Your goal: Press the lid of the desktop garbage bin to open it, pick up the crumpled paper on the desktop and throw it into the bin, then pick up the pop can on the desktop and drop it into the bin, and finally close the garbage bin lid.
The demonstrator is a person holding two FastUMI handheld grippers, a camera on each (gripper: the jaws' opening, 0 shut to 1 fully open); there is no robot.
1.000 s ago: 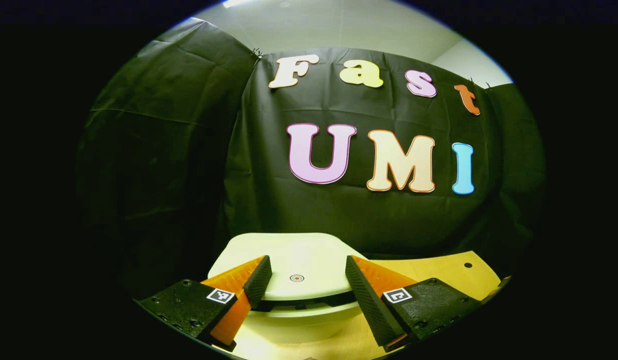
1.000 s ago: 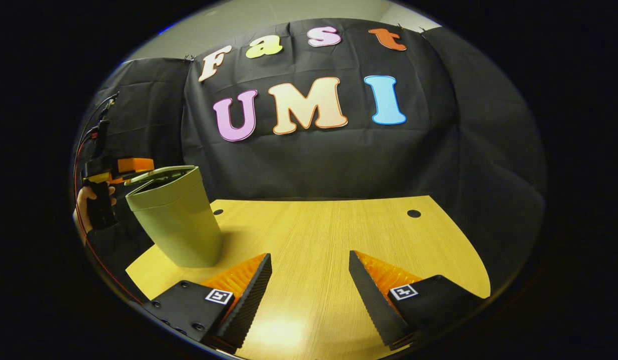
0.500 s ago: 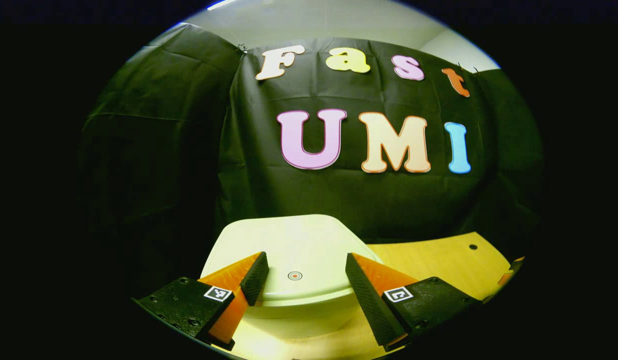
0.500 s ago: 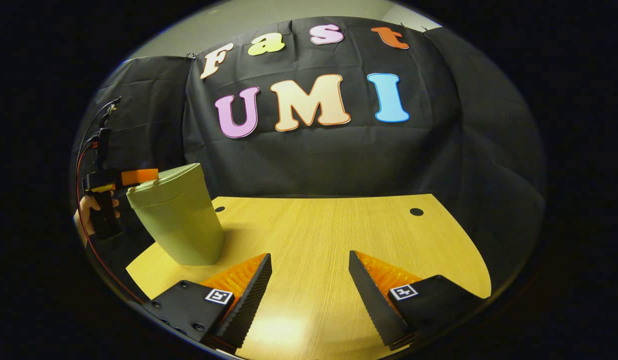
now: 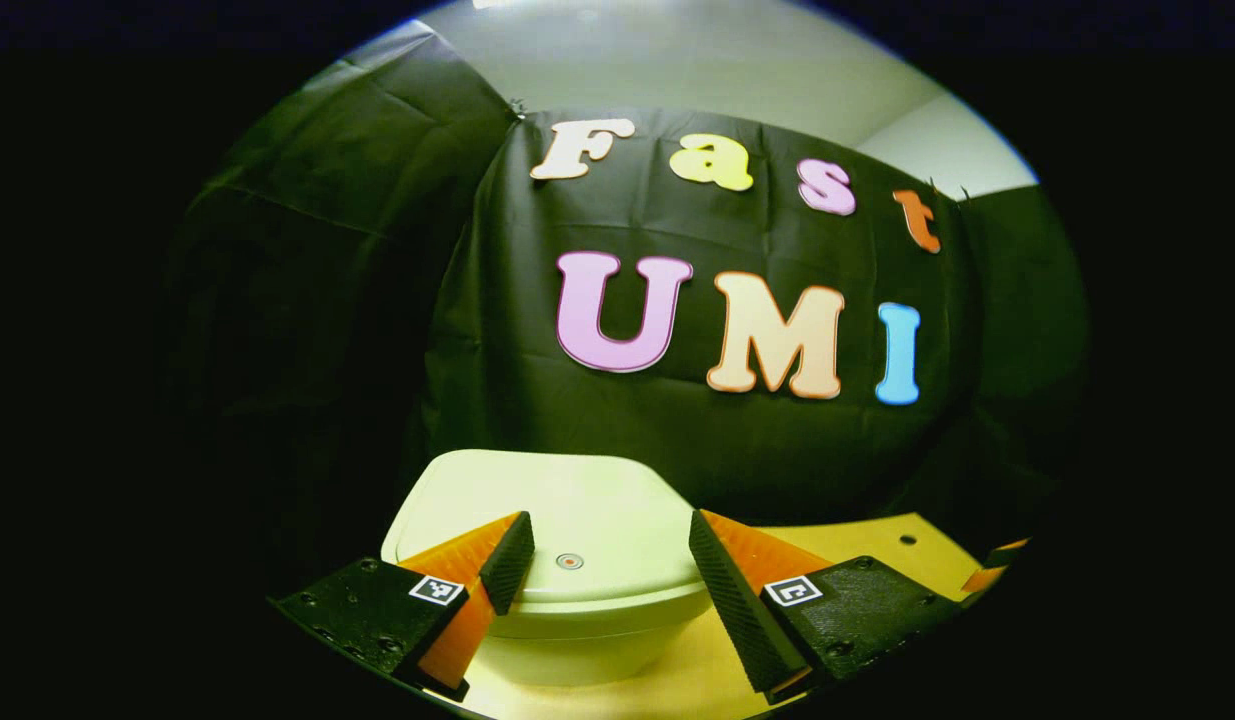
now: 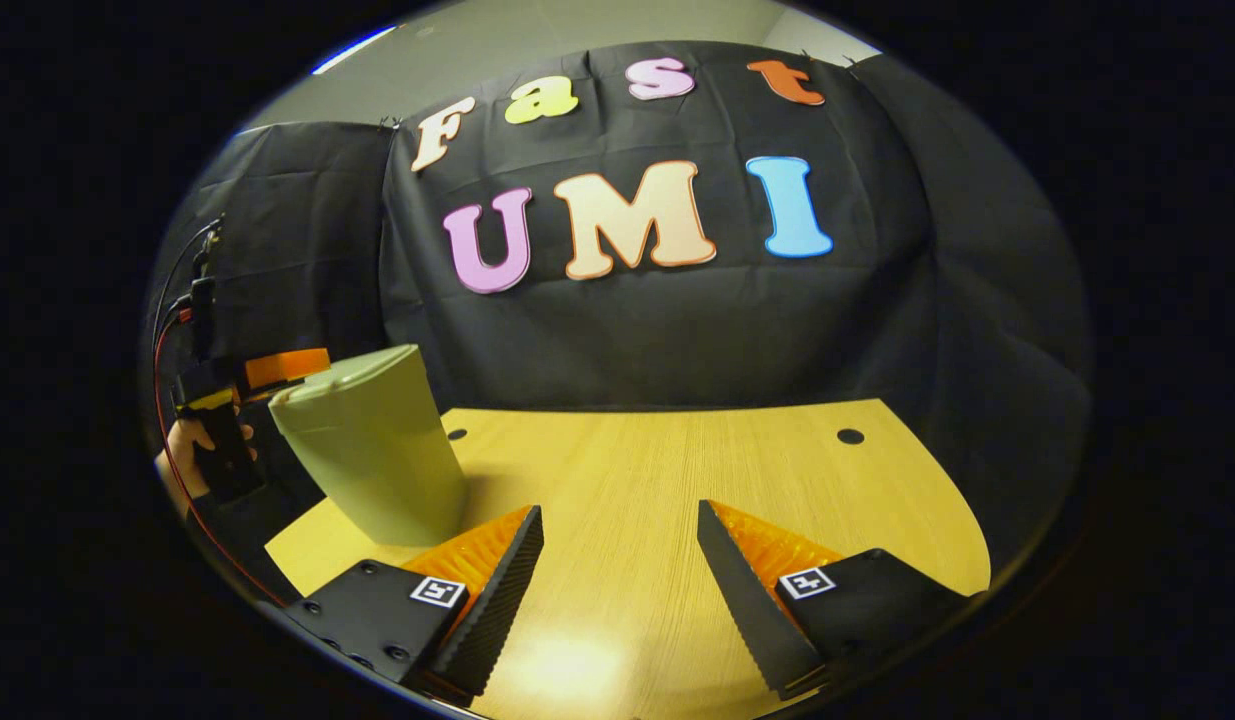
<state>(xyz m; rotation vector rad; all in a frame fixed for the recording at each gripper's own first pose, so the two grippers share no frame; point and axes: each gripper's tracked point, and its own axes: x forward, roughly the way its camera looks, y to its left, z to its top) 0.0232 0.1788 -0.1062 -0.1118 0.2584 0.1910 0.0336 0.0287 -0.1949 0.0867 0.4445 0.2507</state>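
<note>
Lid point(image 5: 577, 510) looks shut under the left claw point(image 5: 602, 550), spread wide; pressing its latch again could reopen the bin point(image 6: 377, 450). Right claw point(image 6: 617, 580) hangs wide over bench point(image 6: 677, 470), bin at ten o'clock.

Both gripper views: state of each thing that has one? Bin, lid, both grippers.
Garbage bin: upright at the near-left corner of the desk.
Lid: down, flush on the bin's rim, no gap.
Left gripper: open, fingers spread low over the lid's front edge; contact cannot be told.
Right gripper: open, holding nothing, over bare desk.
</note>
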